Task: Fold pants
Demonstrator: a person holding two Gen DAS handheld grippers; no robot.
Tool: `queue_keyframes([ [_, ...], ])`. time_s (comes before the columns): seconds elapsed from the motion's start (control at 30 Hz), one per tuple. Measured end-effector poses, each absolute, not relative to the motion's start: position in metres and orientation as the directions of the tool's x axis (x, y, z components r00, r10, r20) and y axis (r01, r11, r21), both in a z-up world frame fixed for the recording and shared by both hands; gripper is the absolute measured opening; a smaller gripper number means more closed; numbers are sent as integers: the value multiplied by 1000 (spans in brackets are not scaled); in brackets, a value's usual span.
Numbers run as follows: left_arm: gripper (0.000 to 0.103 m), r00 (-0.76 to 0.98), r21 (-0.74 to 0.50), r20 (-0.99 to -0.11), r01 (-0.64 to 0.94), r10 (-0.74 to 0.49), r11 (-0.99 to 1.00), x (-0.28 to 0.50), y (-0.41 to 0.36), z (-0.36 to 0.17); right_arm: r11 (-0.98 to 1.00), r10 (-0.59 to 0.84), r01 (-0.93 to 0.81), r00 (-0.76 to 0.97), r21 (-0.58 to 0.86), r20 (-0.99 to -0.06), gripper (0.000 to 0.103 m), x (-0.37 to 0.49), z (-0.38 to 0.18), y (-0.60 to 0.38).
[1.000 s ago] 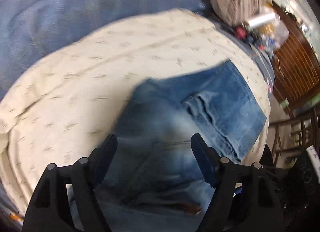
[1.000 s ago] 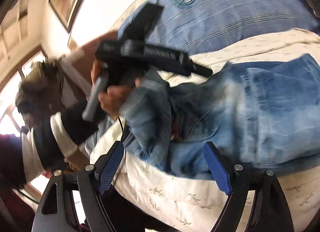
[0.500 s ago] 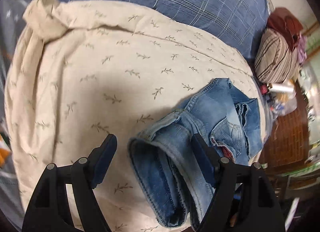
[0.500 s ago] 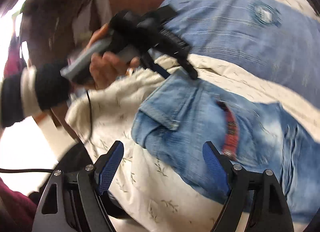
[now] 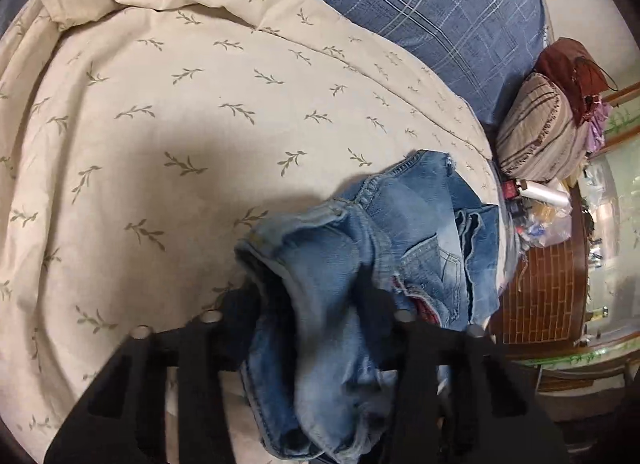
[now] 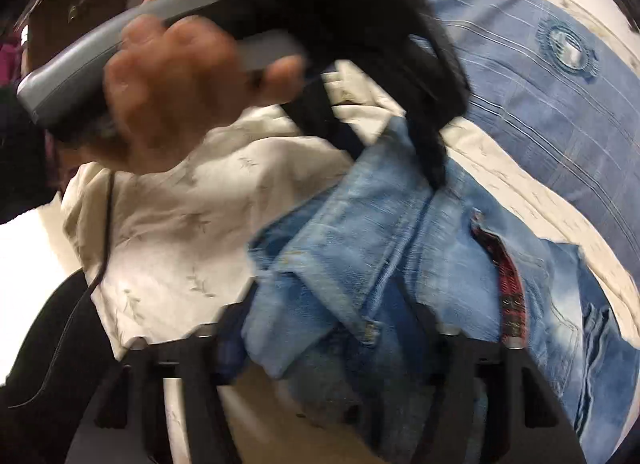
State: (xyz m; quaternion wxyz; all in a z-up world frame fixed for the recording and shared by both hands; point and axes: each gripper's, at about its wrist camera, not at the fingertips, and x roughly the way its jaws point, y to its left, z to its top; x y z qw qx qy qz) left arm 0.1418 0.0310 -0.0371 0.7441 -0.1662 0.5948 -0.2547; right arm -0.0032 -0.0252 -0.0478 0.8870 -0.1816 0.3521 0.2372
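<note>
Faded blue jeans (image 5: pixel 420 223) lie bunched on a cream leaf-print sheet (image 5: pixel 180 123). My left gripper (image 5: pixel 308 304) has its jaws closing on a rolled denim edge, and both blurred pads touch the cloth. In the right wrist view the jeans (image 6: pixel 440 264) show a red plaid lining (image 6: pixel 508 288). There my right gripper (image 6: pixel 326 320) is also closing, with a thick denim fold filling its gap. The left gripper (image 6: pixel 392 159) appears above it, pointing down into the same garment, held by a person's hand (image 6: pixel 168 95).
A blue plaid cover (image 5: pixel 440 3) lies beyond the sheet. A striped bag (image 5: pixel 544 131) and a cluttered wooden side table (image 5: pixel 548 284) stand off the bed's right edge. A black cable (image 6: pixel 106 232) hangs at the left in the right wrist view.
Both pairs of jaws have narrowed from wide open onto the denim. The right gripper moved in closer to the jeans, and the hand with the left gripper now looms larger.
</note>
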Motion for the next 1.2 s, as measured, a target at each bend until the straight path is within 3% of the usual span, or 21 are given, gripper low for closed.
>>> queue_keyframes([
  [0.07,12,166,-562,-787,206,-594,801,134,26,-28,841,370,-540,610,-26,-701,24,-1,-30,-44],
  [0.17,13,198,-548,-777,256,-598,797,122,10,-1,854,496,-468,593,230,-634,20,-4,0,-102],
  [0.37,20,199,-508,-746,447,-635,736,103,-79,63,736,626,-310,649,602,-432,20,-30,17,-226],
  [0.5,27,132,-445,-787,556,-603,702,103,-180,63,651,610,-192,709,734,-355,19,-43,-6,-297],
  [0.63,27,31,-403,-856,586,-516,703,112,-263,13,574,556,-23,745,819,-369,19,-43,-60,-360],
  [0.7,27,31,-319,-905,606,-423,728,114,-297,-19,554,548,23,742,833,-385,19,-41,-79,-371],
  [0.8,25,40,-264,-925,648,-378,714,107,-317,-25,482,581,10,745,876,-328,16,-37,-97,-381],
  [0.97,27,30,-235,-929,722,-369,651,99,-303,20,472,607,-36,737,881,-296,25,-34,-96,-381],
  [1.03,39,101,-187,-909,767,-404,614,99,-286,53,416,625,-32,736,909,-260,29,-39,-100,-384],
  [1.1,74,154,-148,-890,792,-429,592,105,-265,76,364,625,-39,751,931,-213,48,-52,-98,-395],
  [1.2,78,156,-124,-903,799,-401,589,124,-244,73,329,615,-56,770,943,-169,78,-67,-90,-396],
])
